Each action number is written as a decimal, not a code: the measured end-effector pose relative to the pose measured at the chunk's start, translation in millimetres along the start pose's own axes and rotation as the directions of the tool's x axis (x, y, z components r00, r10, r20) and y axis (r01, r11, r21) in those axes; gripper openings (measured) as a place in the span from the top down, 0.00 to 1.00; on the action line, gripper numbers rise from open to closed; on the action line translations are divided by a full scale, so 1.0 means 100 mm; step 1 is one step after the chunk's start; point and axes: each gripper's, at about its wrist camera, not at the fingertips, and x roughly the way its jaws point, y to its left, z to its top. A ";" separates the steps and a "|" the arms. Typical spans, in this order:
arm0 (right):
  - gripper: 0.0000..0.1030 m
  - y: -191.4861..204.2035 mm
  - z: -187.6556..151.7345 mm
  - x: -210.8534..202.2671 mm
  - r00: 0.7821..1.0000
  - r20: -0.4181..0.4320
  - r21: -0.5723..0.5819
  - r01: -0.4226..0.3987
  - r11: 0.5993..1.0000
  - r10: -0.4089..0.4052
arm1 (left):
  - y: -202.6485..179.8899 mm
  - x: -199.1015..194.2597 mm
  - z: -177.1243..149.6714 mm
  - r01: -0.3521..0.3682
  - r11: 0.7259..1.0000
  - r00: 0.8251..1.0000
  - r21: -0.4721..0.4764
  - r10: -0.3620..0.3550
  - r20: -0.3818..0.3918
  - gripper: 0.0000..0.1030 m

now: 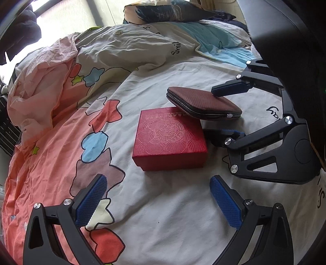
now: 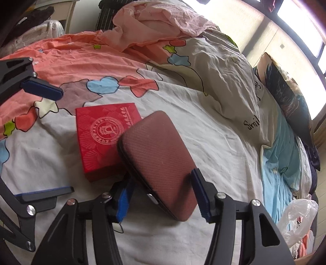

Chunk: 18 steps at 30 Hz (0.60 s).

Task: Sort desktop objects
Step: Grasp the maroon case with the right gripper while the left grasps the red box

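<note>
- The right gripper [image 2: 163,195] is clamping a maroon textured case [image 2: 161,161] between its blue pads [image 2: 200,195], one pad pressing the top face and the other the underside (the same grip shows from the side in the left wrist view, at [image 1: 226,110]).
- The maroon textured case [image 1: 201,102] is being held tilted above the bed, its far end hanging over a corner of the red box [image 1: 169,140]; whether it is touching the lid cannot be told.
- The red box [image 2: 101,138] is lying flat on the white part of the bedspread [image 2: 203,132], its lid showing a round embossed emblem and a line of small characters.
- The left gripper [image 1: 158,195] is hovering with its two blue pads [image 1: 91,199] spread wide apart and nothing between them, near the box's closest edge.
- From the right wrist view, the left gripper [image 2: 53,140] is sitting just beside the box, one finger above and one below it in the frame.
- A crumpled pink sheet [image 1: 40,85] is lying bunched at the bed's edge, and a dark patterned pillow [image 1: 173,12] is resting at the far end.
- A white plastic bag [image 2: 297,216] is lying off the side of the bed.
</note>
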 end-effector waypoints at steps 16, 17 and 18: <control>0.81 -0.30 -0.05 -0.17 0.999 0.049 0.143 -0.002 0.990 -0.005 | 0.02 0.14 0.09 -0.032 0.998 0.999 -0.052 0.032 -0.004 0.00; 0.82 -0.31 -0.06 -0.20 0.999 0.050 0.158 -0.015 0.987 0.007 | 0.01 0.15 0.10 -0.034 0.998 0.999 -0.057 0.034 -0.001 0.00; 0.82 -0.31 -0.07 -0.23 0.998 0.052 0.166 -0.027 0.986 0.019 | 0.00 0.15 0.12 -0.038 0.998 0.999 -0.056 0.039 0.006 0.00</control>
